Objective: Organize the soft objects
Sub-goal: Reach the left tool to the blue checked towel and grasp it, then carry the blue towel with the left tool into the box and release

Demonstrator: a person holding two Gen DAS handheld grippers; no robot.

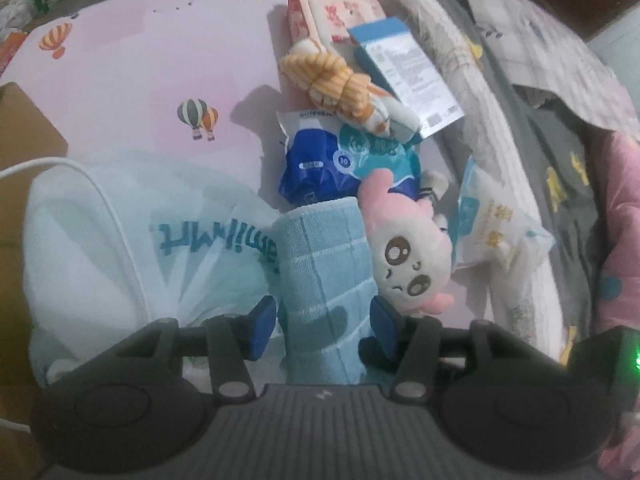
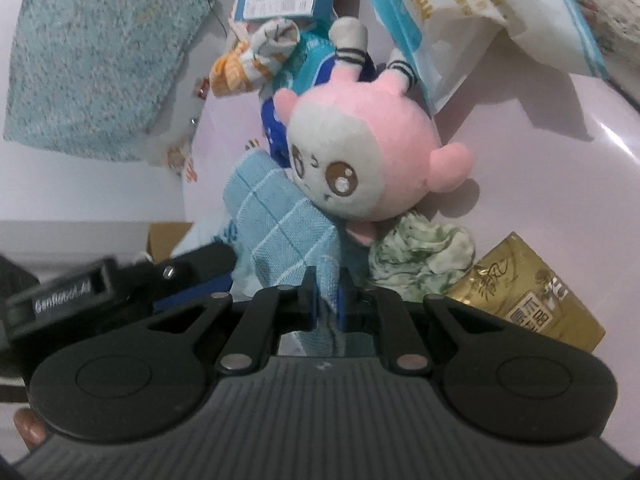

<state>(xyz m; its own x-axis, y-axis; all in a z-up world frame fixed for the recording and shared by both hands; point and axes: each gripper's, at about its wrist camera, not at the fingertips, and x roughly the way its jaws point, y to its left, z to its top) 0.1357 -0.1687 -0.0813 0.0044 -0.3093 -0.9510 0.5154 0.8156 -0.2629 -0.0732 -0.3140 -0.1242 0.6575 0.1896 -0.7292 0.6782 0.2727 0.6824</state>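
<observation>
- The left hand-held gripper (image 1: 325, 330) has a dark grey ribbed body, two round black discs at its sides, black linkage arms with silver rivets, and blue pads (image 1: 262, 328) on its fingers.
- A green light (image 1: 636, 362) glows at its right edge.
- The right hand-held gripper (image 2: 326, 298) has the same ribbed body, discs and rivets, with blue pads.
- A fingertip (image 2: 28, 428) shows at its lower left.

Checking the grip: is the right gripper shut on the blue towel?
Yes. The right gripper pinches the blue towel between nearly closed jaws.
</observation>
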